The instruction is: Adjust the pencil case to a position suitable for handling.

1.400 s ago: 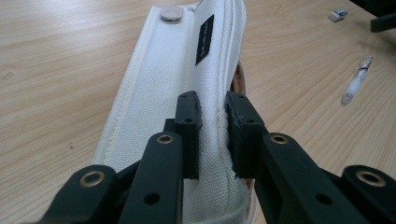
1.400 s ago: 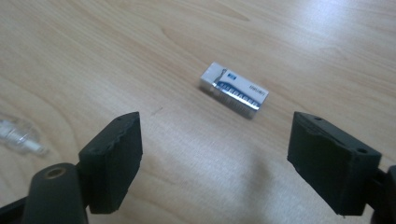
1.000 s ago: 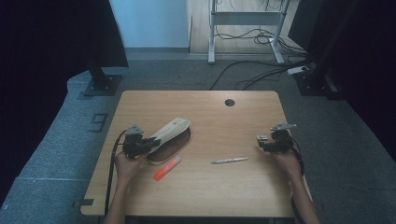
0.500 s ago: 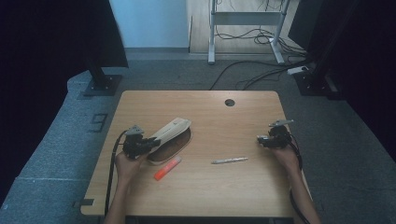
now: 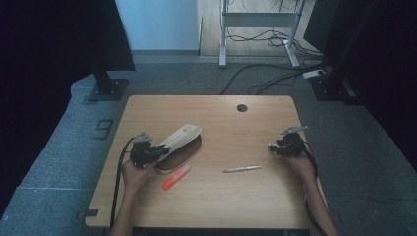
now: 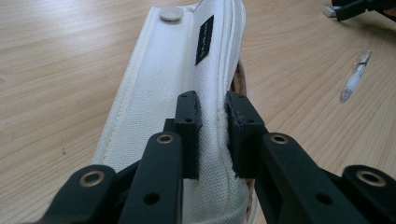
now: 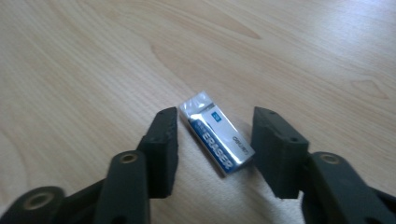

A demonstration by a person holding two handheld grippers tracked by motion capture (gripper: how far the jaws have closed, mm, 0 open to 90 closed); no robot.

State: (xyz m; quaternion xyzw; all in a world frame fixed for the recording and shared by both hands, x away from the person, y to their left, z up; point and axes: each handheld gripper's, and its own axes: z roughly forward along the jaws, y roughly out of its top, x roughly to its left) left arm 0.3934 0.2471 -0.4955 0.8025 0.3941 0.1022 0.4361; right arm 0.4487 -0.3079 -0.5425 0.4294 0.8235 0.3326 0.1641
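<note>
Right tool (image 7: pixel 212 140): jaws have just been closing, straddle eraser (image 7: pixel 217 137) lying flat on desk (image 7: pixel 93 56), pads not yet touching it. Left tool (image 6: pixel 212 135): pinching upper fabric edge of white canvas pencil case (image 6: pixel 173 93), holding mouth open near desk's left side. Orange highlighter (image 5: pixel 176 177) just beside case, pen (image 5: pixel 241 169) mid-desk, both loose. Judged progress: case held ready, eraser grasp nearly made; lifting and loading all three items left.

Bare bench (image 5: pixel 216 113) lies open across the far half and the middle. Between the pencil case (image 5: pixel 181 142) at the left and the eraser (image 7: pixel 216 138) at the right, the pen (image 5: pixel 241 169) and orange marker (image 5: pixel 176 177) lie in the way.
</note>
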